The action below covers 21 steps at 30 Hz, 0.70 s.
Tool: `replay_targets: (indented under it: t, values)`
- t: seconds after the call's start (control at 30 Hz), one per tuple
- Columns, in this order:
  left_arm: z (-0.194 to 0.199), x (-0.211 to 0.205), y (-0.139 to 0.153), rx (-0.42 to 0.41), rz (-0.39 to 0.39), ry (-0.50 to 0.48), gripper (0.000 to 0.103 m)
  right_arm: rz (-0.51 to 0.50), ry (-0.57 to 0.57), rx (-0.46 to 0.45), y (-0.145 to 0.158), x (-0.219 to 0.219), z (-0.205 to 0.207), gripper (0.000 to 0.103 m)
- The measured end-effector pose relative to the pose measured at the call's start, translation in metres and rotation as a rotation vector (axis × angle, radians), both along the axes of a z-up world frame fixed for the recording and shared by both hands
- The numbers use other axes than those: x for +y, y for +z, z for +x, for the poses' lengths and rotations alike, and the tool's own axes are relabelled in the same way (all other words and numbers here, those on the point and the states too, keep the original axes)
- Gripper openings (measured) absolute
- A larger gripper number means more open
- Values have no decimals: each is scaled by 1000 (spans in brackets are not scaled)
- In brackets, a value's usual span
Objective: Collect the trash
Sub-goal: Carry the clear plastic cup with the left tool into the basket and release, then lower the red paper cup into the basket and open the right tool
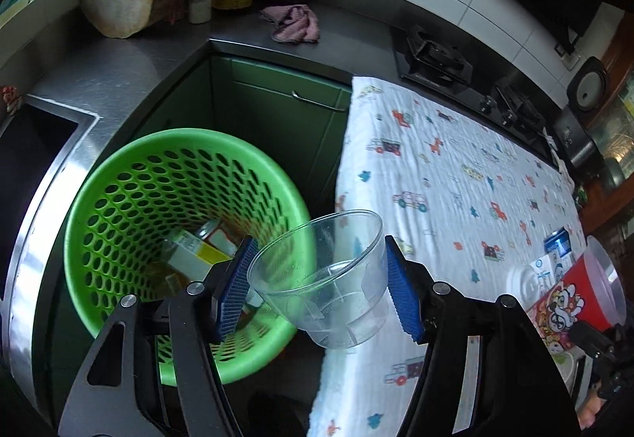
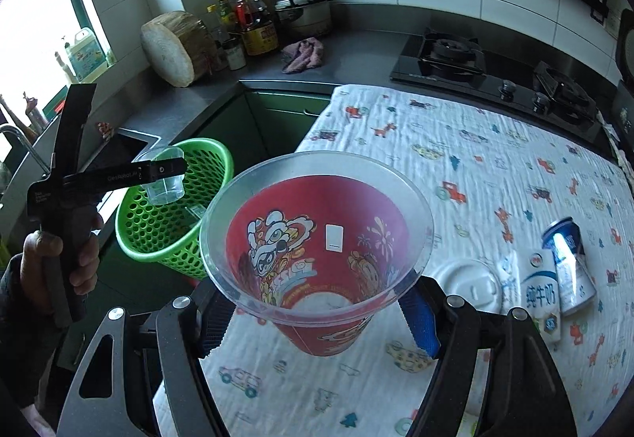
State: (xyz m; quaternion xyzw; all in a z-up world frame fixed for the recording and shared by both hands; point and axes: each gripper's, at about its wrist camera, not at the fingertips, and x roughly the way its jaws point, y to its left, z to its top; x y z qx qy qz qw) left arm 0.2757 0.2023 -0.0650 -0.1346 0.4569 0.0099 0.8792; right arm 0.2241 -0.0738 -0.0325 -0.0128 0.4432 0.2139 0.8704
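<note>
We find both grippers loaded and the disposal step in hand. The left gripper (image 1: 317, 288) has its blue fingers (image 1: 233, 288) clamped on a clear plastic cup (image 1: 329, 278), tilted, hanging over the near right rim of the green basket (image 1: 119, 175), which stands on the floor between the sink counter and the bench (image 1: 455, 175). We judge the cup only partly over the opening; the next move calls for carrying it further left, over the basket's middle, and then parting the fingers to drop it.

The right gripper (image 2: 317, 312) has its fingers (image 2: 420, 314) clamped on the lower body of a red printed cup (image 2: 317, 238), held upright just above the near left part of the bench. We judge this cup next in line for the basket.

Trash not yet collected lies at the right of the bench: a white lid (image 2: 471, 286), a milk carton (image 2: 541, 286) and a blue can (image 2: 568, 262), close together, carton and can touching.

The left wrist view alone shows the basket's contents: a yellow and white box (image 1: 194, 252) and other items we cannot identify. The right wrist view alone shows the person's hand (image 2: 51, 270) on the left gripper's handle and the clear cup's place relative to the basket from the side. It also shows the remaining trash in full; the left view catches only its edge
</note>
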Motion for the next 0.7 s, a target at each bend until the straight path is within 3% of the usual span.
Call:
replay_targets:
  t: [0.23, 0.7]
  values:
    - [-6, 61, -19, 42, 92, 68, 63, 27, 74, -10, 8, 68, 20, 71]
    - [-24, 134, -63, 148, 52, 145, 70, 77, 159, 28, -1, 191, 57, 71]
